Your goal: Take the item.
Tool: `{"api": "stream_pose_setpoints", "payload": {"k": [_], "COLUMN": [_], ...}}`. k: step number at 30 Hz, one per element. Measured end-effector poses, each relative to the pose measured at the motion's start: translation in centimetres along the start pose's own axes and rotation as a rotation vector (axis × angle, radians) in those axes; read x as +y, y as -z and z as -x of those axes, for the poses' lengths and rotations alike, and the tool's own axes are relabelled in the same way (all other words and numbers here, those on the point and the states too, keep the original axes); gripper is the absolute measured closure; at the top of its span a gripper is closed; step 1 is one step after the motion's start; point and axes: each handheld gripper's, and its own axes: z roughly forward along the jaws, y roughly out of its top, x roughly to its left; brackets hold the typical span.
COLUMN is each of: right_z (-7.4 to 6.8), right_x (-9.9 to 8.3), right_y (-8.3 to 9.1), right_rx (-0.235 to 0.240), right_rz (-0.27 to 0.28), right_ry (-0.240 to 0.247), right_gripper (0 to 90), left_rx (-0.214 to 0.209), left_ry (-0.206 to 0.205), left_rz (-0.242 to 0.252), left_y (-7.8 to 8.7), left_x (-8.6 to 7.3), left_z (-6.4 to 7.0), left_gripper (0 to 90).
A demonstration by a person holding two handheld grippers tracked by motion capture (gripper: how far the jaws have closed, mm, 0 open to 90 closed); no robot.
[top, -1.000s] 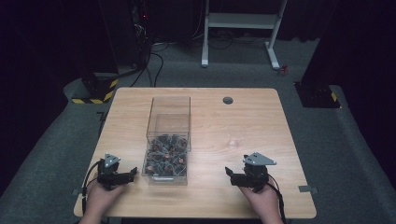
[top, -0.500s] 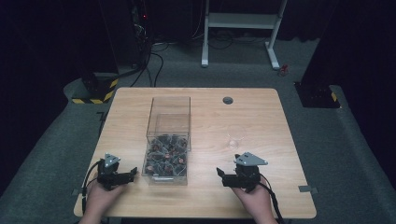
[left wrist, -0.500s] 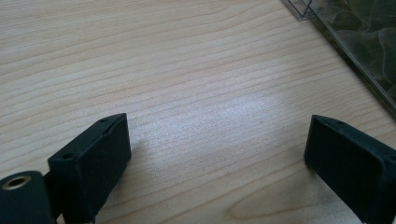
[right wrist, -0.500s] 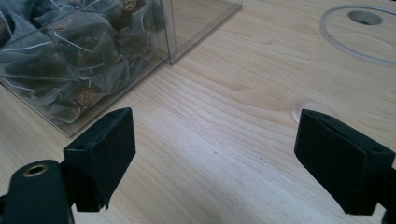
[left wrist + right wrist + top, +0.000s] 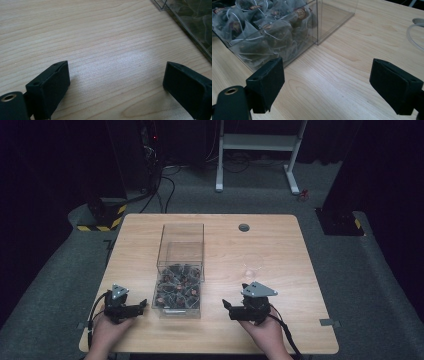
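Both pairs of jaws stand spread wide with nothing between them but bare wood. There are two grippers, one clear box, one heap of tea bags, one small dark disc and one faint clear ring.

The clear box is the landmark: it stands on the table left of the middle, long and narrow, running from the near edge toward the far one. The tea bags fill its near half, too many and too tangled to count; its far half looks bare.

The left gripper rests on the table just beside the box's near left corner, jaws pointing at it; in the left gripper view the box wall crosses the upper right corner. The right gripper sits near the box's near right side, a strip of open table between them; in the right gripper view the bags lie up and left.

Right of the box the table lies open, save the ring and the disc by the far edge.
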Motion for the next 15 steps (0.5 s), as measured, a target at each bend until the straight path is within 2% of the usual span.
{"api": "stream_pose_setpoints", "payload": {"k": [15], "right_z": [-1.9], "right_x": [2.0], "right_y": [-0.9], "right_rx": [0.043], "right_rz": [0.017], "right_ry": [0.029], "right_gripper": [13.7], "left_rx": [-0.001], "left_ry": [0.001], "left_rz": [0.0], "left_y": [0.0], "left_x": [0.0], "left_z": [0.0], "left_gripper": [7.4]}}
